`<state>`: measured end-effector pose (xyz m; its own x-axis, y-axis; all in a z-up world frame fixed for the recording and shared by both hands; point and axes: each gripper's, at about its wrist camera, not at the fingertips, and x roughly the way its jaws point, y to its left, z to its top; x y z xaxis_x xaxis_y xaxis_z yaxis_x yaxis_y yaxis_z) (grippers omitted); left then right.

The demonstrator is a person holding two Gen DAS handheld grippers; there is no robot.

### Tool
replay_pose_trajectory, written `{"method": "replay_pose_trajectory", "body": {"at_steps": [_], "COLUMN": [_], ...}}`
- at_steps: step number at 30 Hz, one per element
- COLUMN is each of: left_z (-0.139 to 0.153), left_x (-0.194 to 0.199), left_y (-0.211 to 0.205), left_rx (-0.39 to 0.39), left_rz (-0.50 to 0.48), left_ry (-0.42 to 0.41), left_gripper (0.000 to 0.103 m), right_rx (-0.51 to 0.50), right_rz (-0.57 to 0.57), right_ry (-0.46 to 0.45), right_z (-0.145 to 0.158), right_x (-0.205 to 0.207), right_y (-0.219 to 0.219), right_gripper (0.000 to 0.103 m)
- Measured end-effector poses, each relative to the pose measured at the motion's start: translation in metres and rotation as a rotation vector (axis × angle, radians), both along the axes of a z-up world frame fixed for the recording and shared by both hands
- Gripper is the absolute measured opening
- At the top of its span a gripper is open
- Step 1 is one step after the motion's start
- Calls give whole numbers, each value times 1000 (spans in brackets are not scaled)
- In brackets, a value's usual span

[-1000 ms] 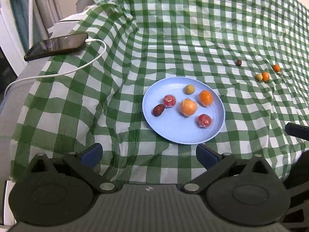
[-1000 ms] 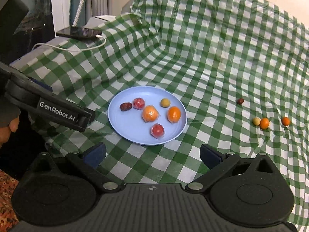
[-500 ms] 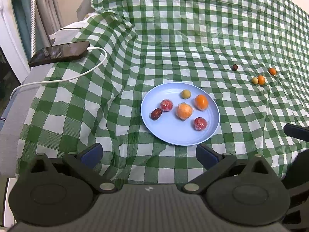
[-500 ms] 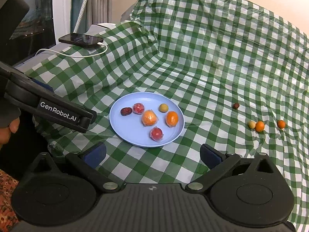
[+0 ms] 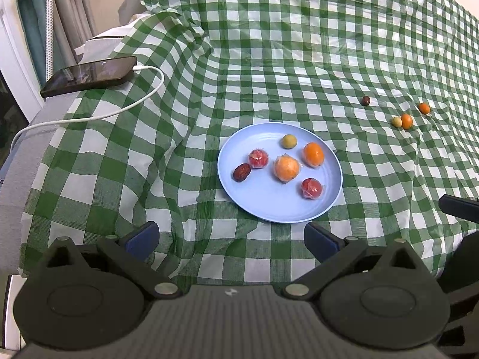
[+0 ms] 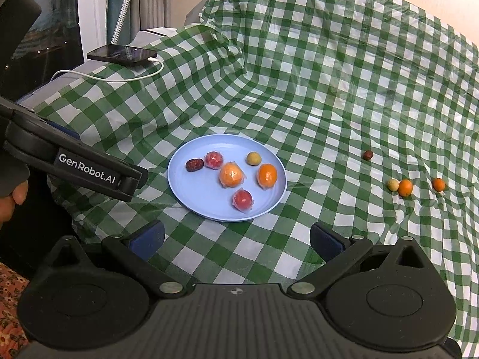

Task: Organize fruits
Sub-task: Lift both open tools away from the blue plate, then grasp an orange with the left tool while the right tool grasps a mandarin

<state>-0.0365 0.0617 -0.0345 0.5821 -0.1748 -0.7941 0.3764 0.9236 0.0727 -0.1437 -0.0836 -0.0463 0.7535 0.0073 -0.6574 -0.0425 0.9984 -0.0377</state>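
A light blue plate (image 5: 269,206) (image 6: 194,194) lies on the green checked cloth and holds several fruits: a dark date (image 5: 241,172), two red wrapped fruits, two orange ones (image 5: 286,168) and a small yellow-green one (image 5: 289,141). Loose on the cloth to the right lie a dark fruit (image 5: 365,100) (image 6: 367,155), a pale one (image 6: 392,184) and two small orange ones (image 6: 405,187) (image 6: 439,184). My left gripper (image 5: 230,236) is open and empty, just short of the plate. My right gripper (image 6: 236,239) is open and empty, also near the plate's front.
A black phone (image 5: 89,75) (image 6: 122,54) on a white charging cable (image 5: 89,116) lies at the far left on a grey surface. The left gripper's body (image 6: 74,167) shows at the left of the right wrist view. The cloth rises in folds at the back.
Both grippers have drawn back and risen slightly; the plate sits a little farther off. Nothing on the cloth has moved. Both stay open.
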Motion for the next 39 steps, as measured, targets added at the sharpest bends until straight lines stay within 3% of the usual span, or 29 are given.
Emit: {"method": "replay_pose_trajectory", "body": {"at_steps": [18,24,32,39], "left_z": [-4,1,12,5], "left_x": [7,17,43,68], "left_y": [-11,-27,-90,-190], "left_rx": [21,28,7,2], "left_rz": [-14,-31,-102,-271], "left_ry": [22,14,-2,-41], "left_gripper": [103,103,103,103], "right_rx": [34,39,21,-7], "right_rz": [-27,-86,-312,-507], "right_ry": [11,-3,-39,-74], "right_z": [-6,-9,-15,-26], "right_x": [8,14,14,26], "right_y": [-12,-30,-113,-223], "right_gripper": [102,102,102,102]}}
